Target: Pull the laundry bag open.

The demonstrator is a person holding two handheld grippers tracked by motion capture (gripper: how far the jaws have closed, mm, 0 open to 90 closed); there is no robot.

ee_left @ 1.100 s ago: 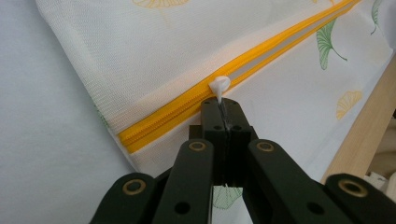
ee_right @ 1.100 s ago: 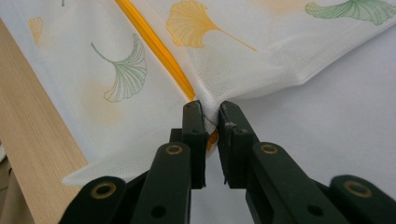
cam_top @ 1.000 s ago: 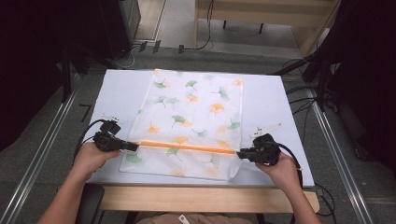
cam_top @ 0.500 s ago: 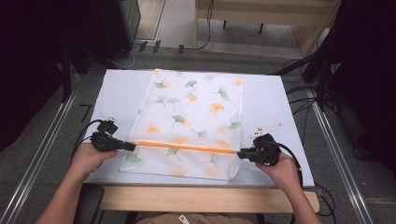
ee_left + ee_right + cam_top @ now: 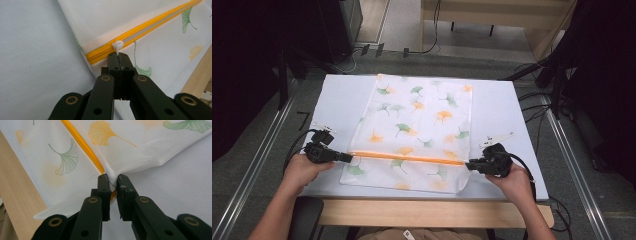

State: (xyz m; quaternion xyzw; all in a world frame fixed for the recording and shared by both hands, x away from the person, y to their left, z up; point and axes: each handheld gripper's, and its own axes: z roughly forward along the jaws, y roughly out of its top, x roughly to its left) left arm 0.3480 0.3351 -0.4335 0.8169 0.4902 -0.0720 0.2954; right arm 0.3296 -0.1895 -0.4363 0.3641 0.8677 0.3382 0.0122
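A white mesh bag (image 5: 419, 125) printed with green and orange ginkgo leaves lies flat on the white table cover (image 5: 512, 115). An orange zipper (image 5: 407, 157) runs across the bag near its front edge. My left gripper (image 5: 347, 158) is at the zipper's left end, shut on the white zipper pull (image 5: 117, 46). My right gripper (image 5: 469, 165) is at the zipper's right end, its jaws pinching the bag's fabric (image 5: 112, 183) where the orange zipper (image 5: 82, 145) stops. The bag's corner is bunched and lifted there.
The wooden table edge (image 5: 432, 212) runs just in front of the bag. Metal rails (image 5: 257, 165) flank the table on both sides. Cables (image 5: 537, 100) trail off the right side, and dark equipment stands at the back left.
My left gripper has slid a little to the left along the zipper line. The right gripper has stayed put.
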